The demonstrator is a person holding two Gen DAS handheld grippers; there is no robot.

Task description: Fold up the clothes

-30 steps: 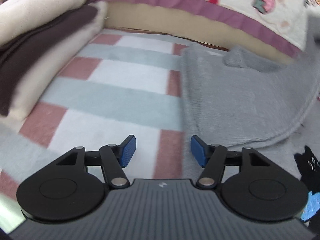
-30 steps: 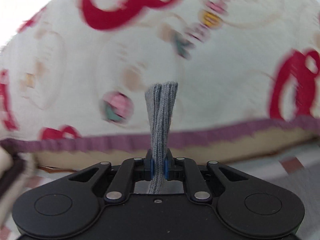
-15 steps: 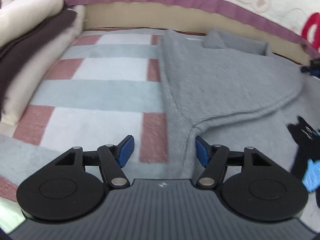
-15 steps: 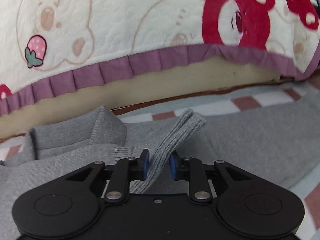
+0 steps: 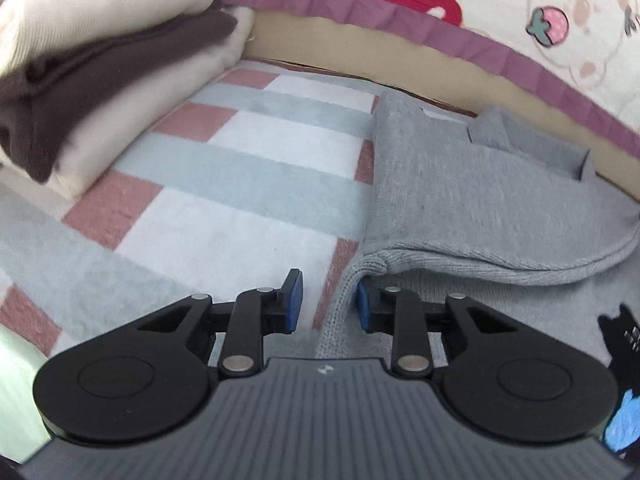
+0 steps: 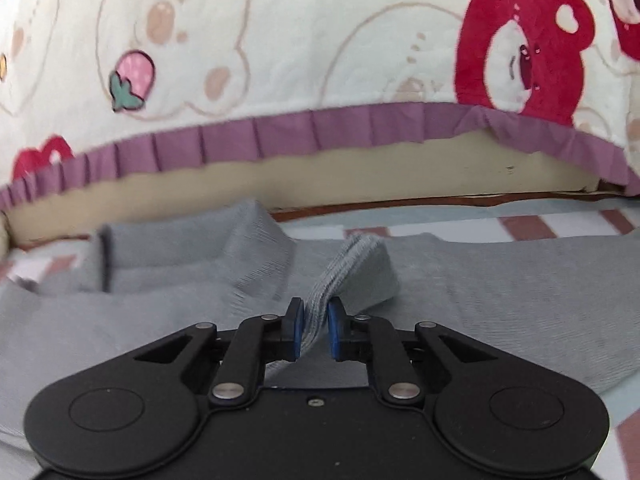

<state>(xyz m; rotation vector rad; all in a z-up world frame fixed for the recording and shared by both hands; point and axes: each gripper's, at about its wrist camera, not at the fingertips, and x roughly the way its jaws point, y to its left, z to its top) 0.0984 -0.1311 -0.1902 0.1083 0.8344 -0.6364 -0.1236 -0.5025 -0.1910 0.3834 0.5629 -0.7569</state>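
Note:
A grey knit sweater (image 5: pixel 480 200) lies spread on a checked blanket, with one side folded over itself. In the left wrist view my left gripper (image 5: pixel 329 304) sits low at the sweater's near left corner. Its jaws are closing with the folded ribbed edge (image 5: pixel 348 280) between them. The right pad touches the knit and the left pad stands clear of it. In the right wrist view my right gripper (image 6: pixel 315 328) is over the sweater (image 6: pixel 500 300). Its jaws are closing, and the pads pinch the ribbed sleeve cuff (image 6: pixel 352 260), which lies down onto the body.
A stack of folded cream and dark brown clothes (image 5: pixel 100 60) lies at the left. The pink, grey and white checked blanket (image 5: pixel 248 152) covers the floor. A bed with a cartoon-print quilt and purple frill (image 6: pixel 320 140) closes off the back. A black cat print (image 5: pixel 624 332) shows at the right.
My right gripper came down from in front of the quilt and brought the cuff onto the sweater. The left jaws narrowed around the sweater's near corner.

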